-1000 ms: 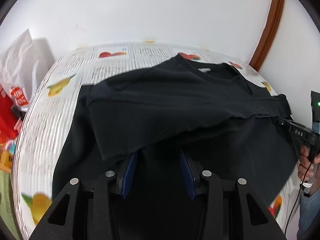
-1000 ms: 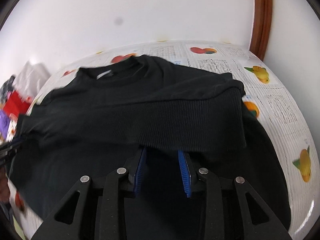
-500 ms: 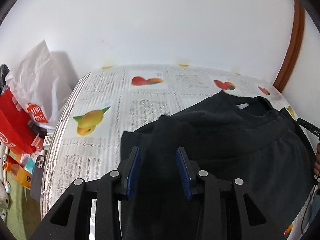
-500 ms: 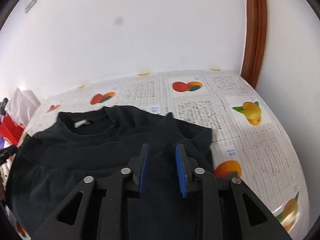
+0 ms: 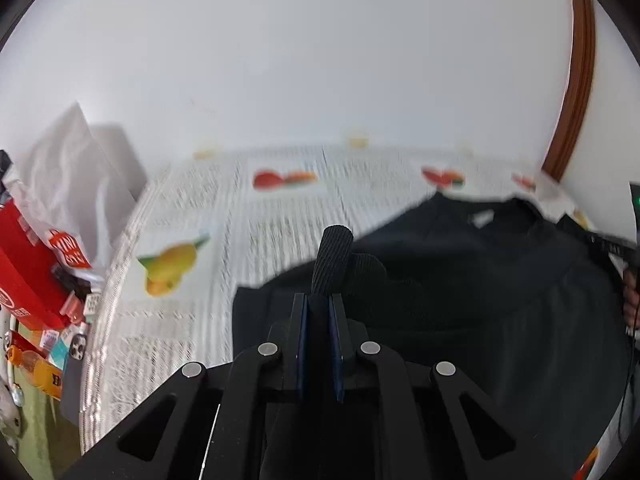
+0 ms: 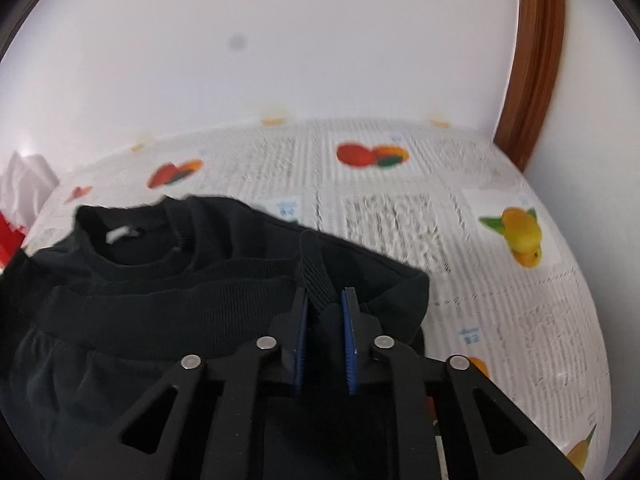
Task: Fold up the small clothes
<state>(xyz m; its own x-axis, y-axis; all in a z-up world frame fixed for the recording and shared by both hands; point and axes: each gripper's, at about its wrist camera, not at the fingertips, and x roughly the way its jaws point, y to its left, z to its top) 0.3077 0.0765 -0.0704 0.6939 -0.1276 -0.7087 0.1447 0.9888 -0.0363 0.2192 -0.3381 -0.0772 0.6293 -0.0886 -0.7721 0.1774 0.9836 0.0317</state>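
Observation:
A black sweater [image 5: 480, 300] [image 6: 160, 312] lies on the fruit-print tablecloth [image 5: 280, 220] [image 6: 400, 208], its ribbed hem folded up close to the collar with a white label [image 6: 120, 236]. My left gripper [image 5: 318, 300] is shut on a pinch of ribbed hem [image 5: 334, 256] at the sweater's left edge, and the fold stands up above the pads. My right gripper [image 6: 325, 296] is closing on a ribbed fold [image 6: 314, 268] at the sweater's right edge, with the fabric between its blue pads. The hand holding the right gripper [image 5: 632, 300] shows at the left wrist view's right edge.
A white plastic bag [image 5: 72, 176], a red box [image 5: 28, 264], a phone [image 5: 76, 356] and small packets crowd the table's left end. A white wall backs the table, with brown wooden trim [image 6: 532, 80] at the right. Bare cloth lies beyond the collar and right of the sweater.
Both grippers carried the ribbed hem forward from the near side up toward the collar. Their jaws then narrowed onto the fabric, the left more than the right.

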